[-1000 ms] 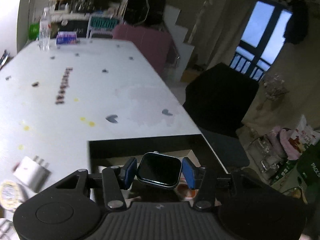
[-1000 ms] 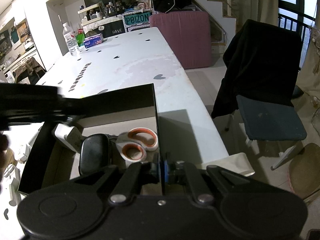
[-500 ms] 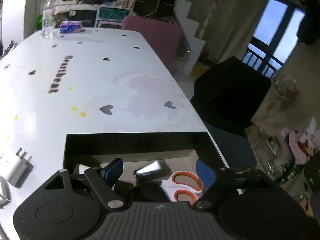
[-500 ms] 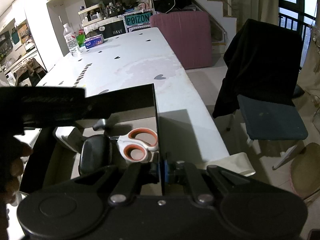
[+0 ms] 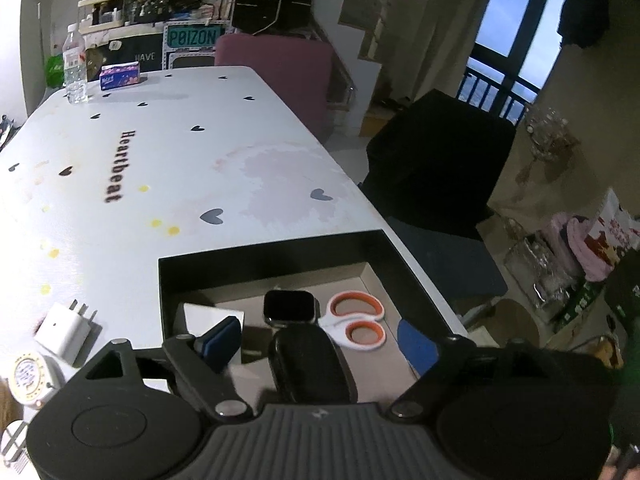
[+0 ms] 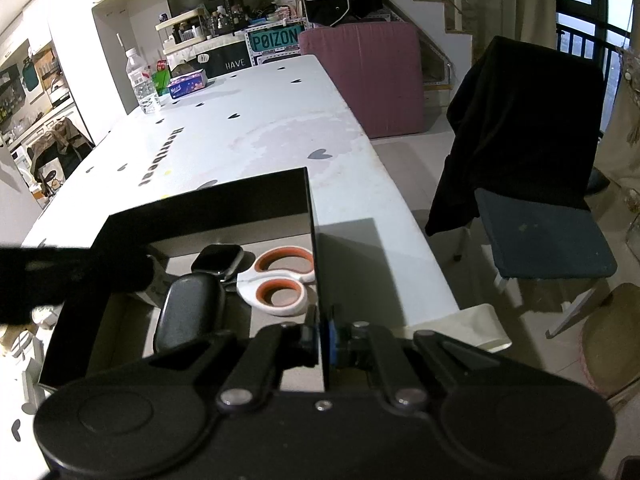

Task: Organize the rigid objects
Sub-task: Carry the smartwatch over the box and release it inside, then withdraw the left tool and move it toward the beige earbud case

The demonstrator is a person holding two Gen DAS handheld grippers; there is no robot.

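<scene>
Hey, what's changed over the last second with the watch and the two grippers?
The left gripper let go of the smartwatch: its fingers spread, and the watch now lies in the black box beside the orange-handled scissors. The right gripper stayed shut on the box's right wall; the black case and white charger did not move.

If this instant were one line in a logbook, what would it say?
left gripper: open, empty, above box | right gripper: shut on box wall | smartwatch: in box beside scissors | charger: on table
</scene>
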